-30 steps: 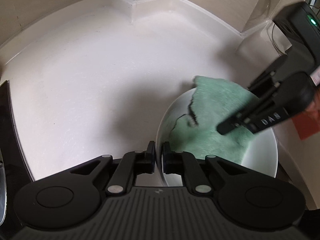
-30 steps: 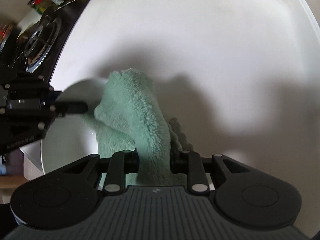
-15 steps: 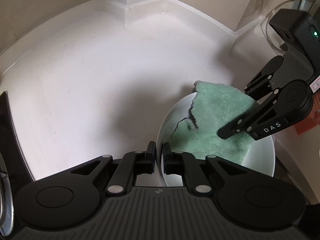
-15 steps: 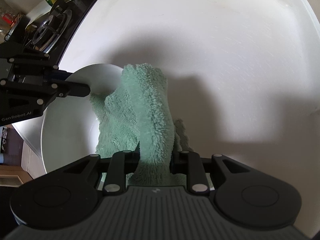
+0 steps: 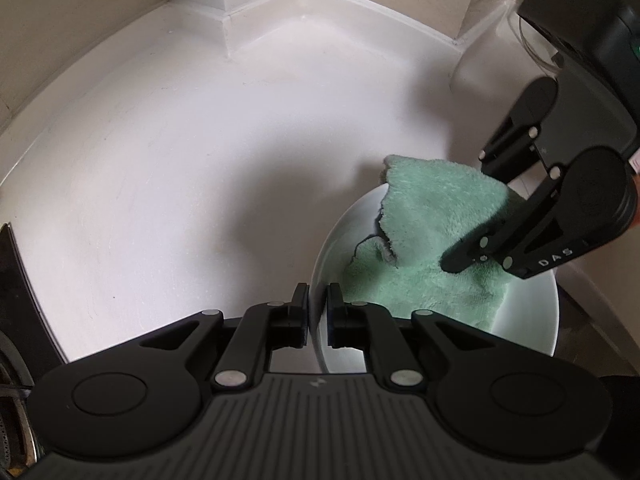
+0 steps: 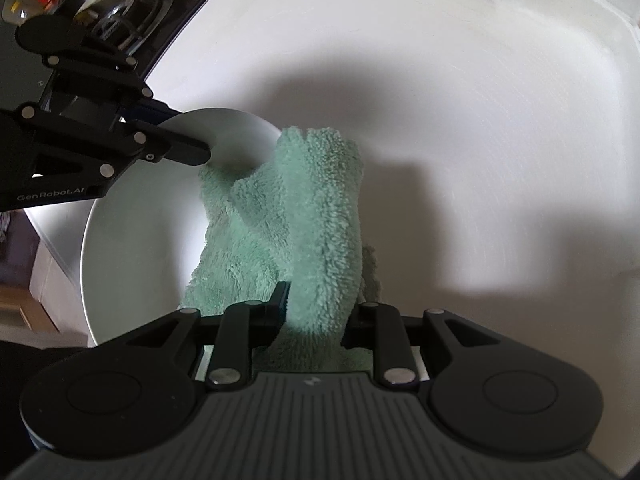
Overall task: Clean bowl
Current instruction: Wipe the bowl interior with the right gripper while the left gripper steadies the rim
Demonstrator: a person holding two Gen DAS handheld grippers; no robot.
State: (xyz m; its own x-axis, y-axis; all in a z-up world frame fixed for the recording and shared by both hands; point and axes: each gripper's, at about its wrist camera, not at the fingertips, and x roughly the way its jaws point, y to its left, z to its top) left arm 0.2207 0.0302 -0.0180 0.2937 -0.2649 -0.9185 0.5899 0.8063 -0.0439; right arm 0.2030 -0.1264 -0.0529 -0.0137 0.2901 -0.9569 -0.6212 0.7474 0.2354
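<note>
A white bowl (image 5: pixel 532 320) sits tilted on the white counter, its rim between the pads of my left gripper (image 5: pixel 318 306). The jaws are closing on that rim. A fluffy green cloth (image 5: pixel 432 216) lies inside the bowl and hangs over its far edge. My right gripper (image 6: pixel 316 314) is shut on a bunched fold of the cloth (image 6: pixel 320 208) and presses it against the bowl's inner wall (image 6: pixel 132 248). In the left wrist view one of the right gripper's fingers (image 5: pixel 480 248) bears on the cloth. The left gripper (image 6: pixel 192 150) shows in the right wrist view, pinching the bowl's rim.
The white counter (image 5: pixel 200 160) runs back to a raised wall corner (image 5: pixel 224 4). A black hob (image 5: pixel 16 300) with a burner (image 6: pixel 128 4) borders the counter. A clear glass vessel (image 5: pixel 536 44) stands at the back. The counter's front edge (image 6: pixel 44 236) runs just beside the bowl.
Both wrists have rolled a little, so both views have turned. The cloth has slid slightly around the bowl's inside with the right gripper. The left gripper stays on the rim.
</note>
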